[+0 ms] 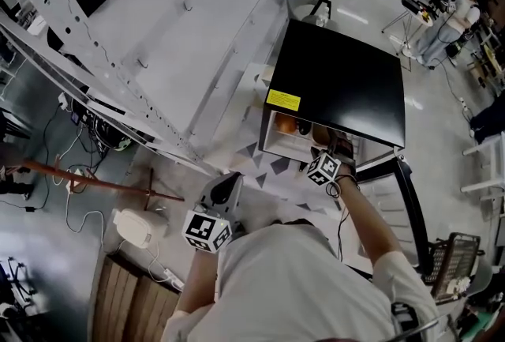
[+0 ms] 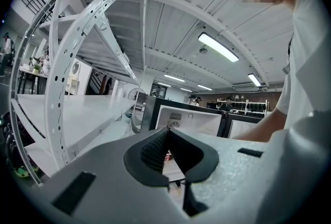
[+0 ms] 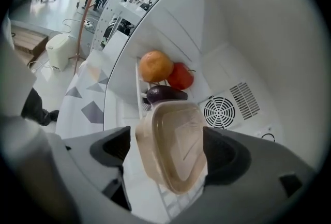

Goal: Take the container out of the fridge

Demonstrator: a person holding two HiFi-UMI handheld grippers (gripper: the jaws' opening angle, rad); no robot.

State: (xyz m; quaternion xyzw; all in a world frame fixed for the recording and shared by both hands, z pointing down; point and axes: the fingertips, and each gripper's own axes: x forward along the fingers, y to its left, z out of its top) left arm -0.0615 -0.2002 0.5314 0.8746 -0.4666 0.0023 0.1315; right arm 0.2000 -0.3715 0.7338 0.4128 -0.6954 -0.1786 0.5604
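In the head view, the right gripper [image 1: 334,149] reached into the open black fridge [image 1: 339,80], while the left gripper [image 1: 227,182] hung outside it. In the left gripper view, its jaws were clenched, empty. In the right gripper view, the jaws stood released, flanking the beige container [image 3: 173,145] on the fridge shelf, before an eggplant [image 3: 165,94], an orange [image 3: 155,66] and a red fruit [image 3: 182,76].

You have one fridge [image 1: 339,80], and in it one container [image 3: 176,153], one orange [image 3: 155,66], one eggplant [image 3: 165,94] and one red fruit [image 3: 181,76], maybe a tomato, blurry from here (three produce items in all). One fan grille [image 3: 220,113]. Two grippers: left gripper [image 2: 167,132], right gripper [image 3: 166,137]. One white rack [image 1: 181,9].
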